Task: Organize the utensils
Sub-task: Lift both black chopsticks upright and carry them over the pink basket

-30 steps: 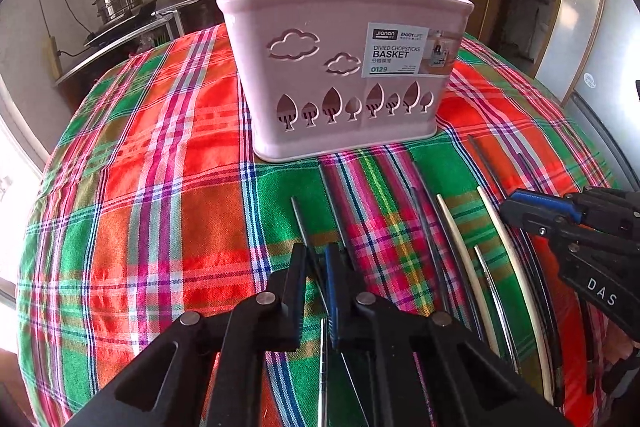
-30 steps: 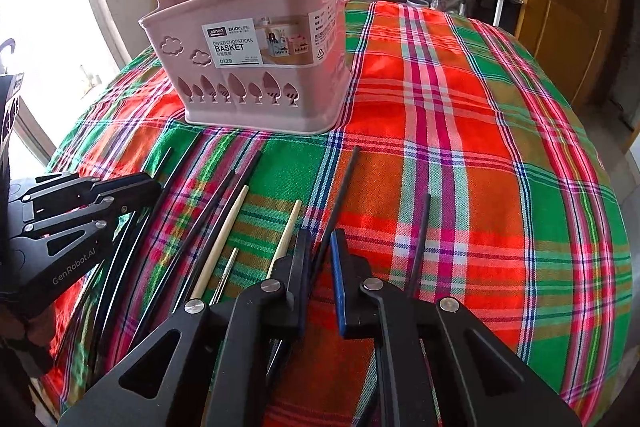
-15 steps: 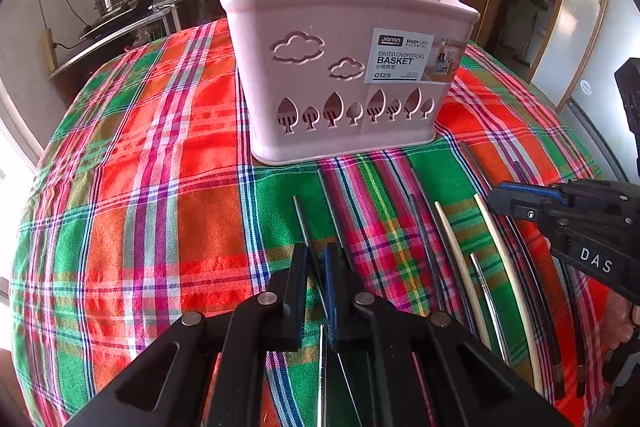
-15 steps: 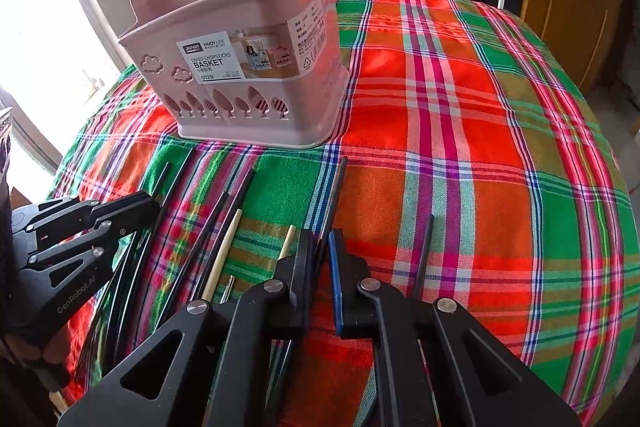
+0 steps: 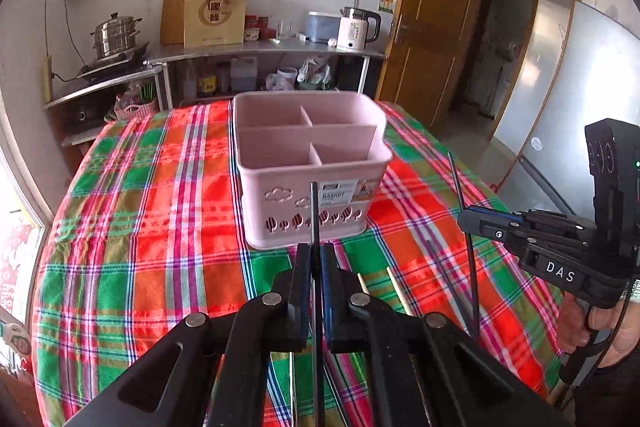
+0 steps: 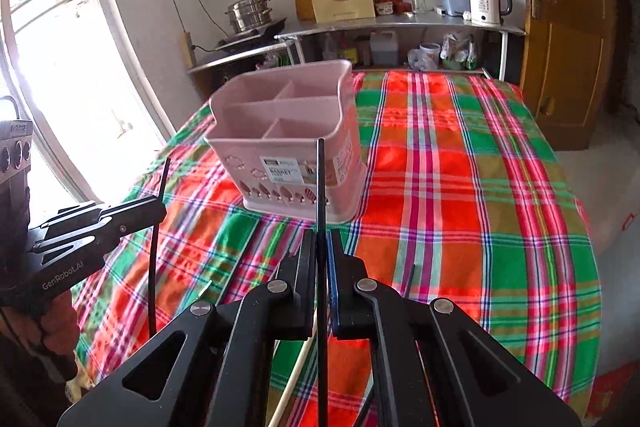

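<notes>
A pink divided chopstick basket stands on the plaid tablecloth; its compartments look empty. My left gripper is shut on a dark chopstick, held upright above the table in front of the basket. It shows at the left of the right wrist view. My right gripper is shut on a black chopstick, also raised. It shows at the right of the left wrist view. Several chopsticks lie on the cloth below.
A metal counter behind the table holds a steamer pot, paper bags and a white kettle. A wooden door is at the back right. A window is on the left.
Both grippers have closed on a chopstick each and lifted them well above the table. The views now look down into the basket from higher up.
</notes>
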{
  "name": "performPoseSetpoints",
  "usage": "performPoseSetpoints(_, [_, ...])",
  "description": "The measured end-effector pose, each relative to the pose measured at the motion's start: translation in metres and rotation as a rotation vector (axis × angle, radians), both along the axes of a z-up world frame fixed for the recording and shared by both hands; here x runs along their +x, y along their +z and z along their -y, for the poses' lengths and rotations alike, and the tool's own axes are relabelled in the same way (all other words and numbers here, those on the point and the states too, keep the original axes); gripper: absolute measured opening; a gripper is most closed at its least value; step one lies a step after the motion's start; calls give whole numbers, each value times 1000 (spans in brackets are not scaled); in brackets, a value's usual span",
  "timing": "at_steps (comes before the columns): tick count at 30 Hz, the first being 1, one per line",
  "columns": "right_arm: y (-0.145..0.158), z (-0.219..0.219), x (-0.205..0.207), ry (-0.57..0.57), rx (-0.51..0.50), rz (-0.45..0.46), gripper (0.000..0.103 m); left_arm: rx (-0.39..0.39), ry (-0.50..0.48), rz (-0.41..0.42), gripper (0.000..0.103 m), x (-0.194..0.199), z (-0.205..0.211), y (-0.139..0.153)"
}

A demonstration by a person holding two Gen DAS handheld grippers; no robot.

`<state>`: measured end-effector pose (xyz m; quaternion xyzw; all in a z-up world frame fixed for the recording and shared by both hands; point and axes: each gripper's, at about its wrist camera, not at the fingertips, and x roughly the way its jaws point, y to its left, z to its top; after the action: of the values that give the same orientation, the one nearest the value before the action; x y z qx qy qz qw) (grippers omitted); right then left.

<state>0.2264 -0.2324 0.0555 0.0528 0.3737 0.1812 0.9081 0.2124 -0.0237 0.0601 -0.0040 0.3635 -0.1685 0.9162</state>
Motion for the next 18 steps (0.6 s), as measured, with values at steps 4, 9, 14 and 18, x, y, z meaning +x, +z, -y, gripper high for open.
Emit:
performPoseSetpoints(4, [23,5,-11,0,15,59,5,-21,-3,66,4,-13,-6,34])
performPoseSetpoints(9, [37,8,-15,-4,28,96,5,-28,-3,106,4,-20,-11,56])
performPoseSetpoints(14, [47,10,-16,-1,46,122,5,-27,3,107,4,-16,-13,65])
performPoseSetpoints(18, [61,9,-17,9,57,156,5,-37,-2,112,4,-13,-14,75])
